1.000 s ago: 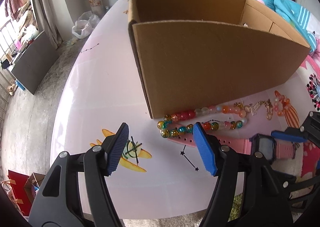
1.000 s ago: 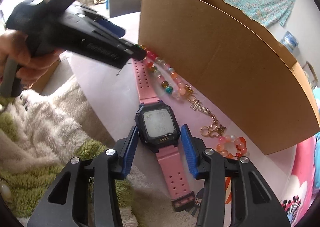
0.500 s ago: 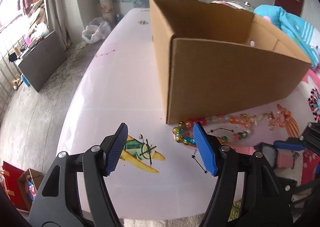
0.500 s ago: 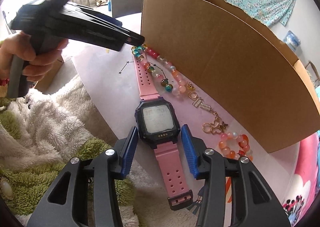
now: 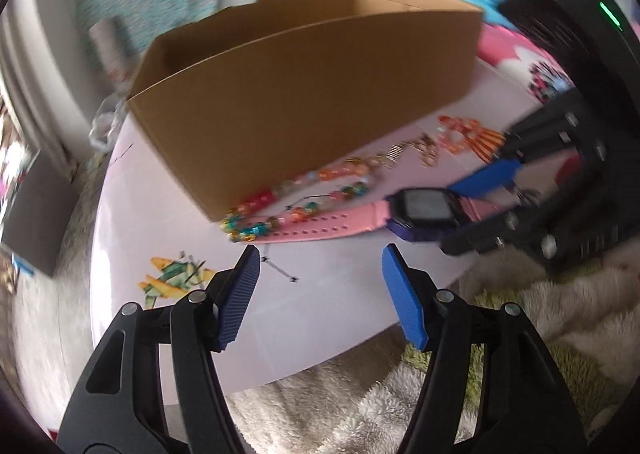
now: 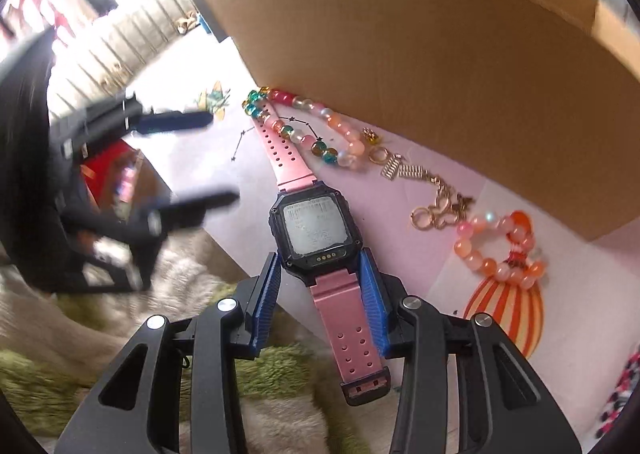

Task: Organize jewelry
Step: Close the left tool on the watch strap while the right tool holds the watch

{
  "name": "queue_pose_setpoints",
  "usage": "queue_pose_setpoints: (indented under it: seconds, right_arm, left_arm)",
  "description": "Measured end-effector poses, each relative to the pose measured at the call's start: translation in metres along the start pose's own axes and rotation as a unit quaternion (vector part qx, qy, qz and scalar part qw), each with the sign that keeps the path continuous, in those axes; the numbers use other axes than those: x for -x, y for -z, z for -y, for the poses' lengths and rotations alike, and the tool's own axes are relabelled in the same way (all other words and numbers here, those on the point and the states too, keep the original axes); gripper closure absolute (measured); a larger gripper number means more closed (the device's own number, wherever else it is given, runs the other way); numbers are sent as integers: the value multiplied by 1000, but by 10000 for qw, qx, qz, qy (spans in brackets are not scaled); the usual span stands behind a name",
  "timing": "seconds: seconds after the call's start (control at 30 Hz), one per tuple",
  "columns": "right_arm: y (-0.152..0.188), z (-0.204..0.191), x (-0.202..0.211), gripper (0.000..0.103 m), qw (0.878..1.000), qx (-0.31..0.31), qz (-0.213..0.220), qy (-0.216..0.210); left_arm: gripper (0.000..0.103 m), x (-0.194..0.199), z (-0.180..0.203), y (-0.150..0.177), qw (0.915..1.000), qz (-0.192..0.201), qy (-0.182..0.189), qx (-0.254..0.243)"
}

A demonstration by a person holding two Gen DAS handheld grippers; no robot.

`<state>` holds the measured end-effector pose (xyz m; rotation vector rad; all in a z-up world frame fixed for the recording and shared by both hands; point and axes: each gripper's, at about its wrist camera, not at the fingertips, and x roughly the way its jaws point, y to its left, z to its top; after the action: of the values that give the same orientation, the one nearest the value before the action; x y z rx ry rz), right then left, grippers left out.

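Note:
A pink-strapped watch (image 6: 314,230) with a dark square case lies on the pink table top in front of a cardboard box (image 6: 440,53). My right gripper (image 6: 320,256) straddles the lower end of the case. Its jaws are closing and the blue pads (image 6: 370,290) touch the case's sides. The left wrist view shows the same watch (image 5: 424,209) between the right gripper's (image 5: 448,215) fingers. My left gripper (image 5: 320,254) hovers over the table's front edge, jaws closing slightly with nothing between them. A multicoloured bead string (image 6: 320,121) crosses the strap's far end.
An orange bead bracelet (image 6: 500,246) and a gold chain (image 6: 436,189) lie along the box's foot. The box (image 5: 300,93) stands open-topped close behind the jewelry. A fluffy cream and green blanket (image 5: 540,334) lies below the table edge (image 5: 168,354).
Both views have rolled. My left gripper slid right along the table edge toward the watch. My right gripper came down onto the watch and its jaws narrowed around the case.

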<state>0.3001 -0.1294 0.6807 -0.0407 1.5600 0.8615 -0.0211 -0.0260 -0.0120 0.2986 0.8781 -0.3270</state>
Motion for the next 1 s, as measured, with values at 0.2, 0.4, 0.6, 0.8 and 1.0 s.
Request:
queue_pose_setpoints:
  seconds: [0.2,0.4,0.6,0.8,1.0]
  right_arm:
    - [-18,36,-5,64,9931,-492,-607,-874]
    - [-36,61,-14,64,9801,-806,-1157,-1400]
    - [-33,79,-26,65,9615,-1159,-1530,-1968]
    - [-32,89,-22,66,9641,-1273,-1452,-1822]
    - [-9,59,2,64,9890,-862,-890,-813]
  left_arm:
    - [53,-18,27,-1,9945,-15,-217,-1027]
    - [59,-22,30,-6,9902,75,-110,-1388]
    - [67,-30,14,-16,9931,-28,414,-1095]
    - [84,-36,10,-20,9919,-12,581,-1134]
    - [88,-39,5,-25,9923,-31,724,-1009]
